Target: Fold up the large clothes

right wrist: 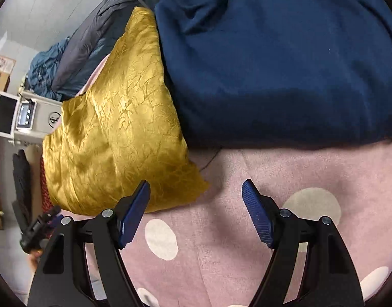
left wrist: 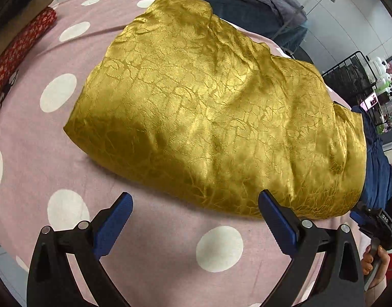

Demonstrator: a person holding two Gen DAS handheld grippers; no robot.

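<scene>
Pink dotted bedsheet (left wrist: 68, 153) bears folded gold garment (left wrist: 208, 107) just beyond both released, empty tools.

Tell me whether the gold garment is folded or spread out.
Folded: the gold garment lies as a compact, thick bundle with rounded doubled edges on the pink dotted sheet.

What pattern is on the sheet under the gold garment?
Pink sheet with large white polka dots; it shows best in the left wrist view.
</scene>
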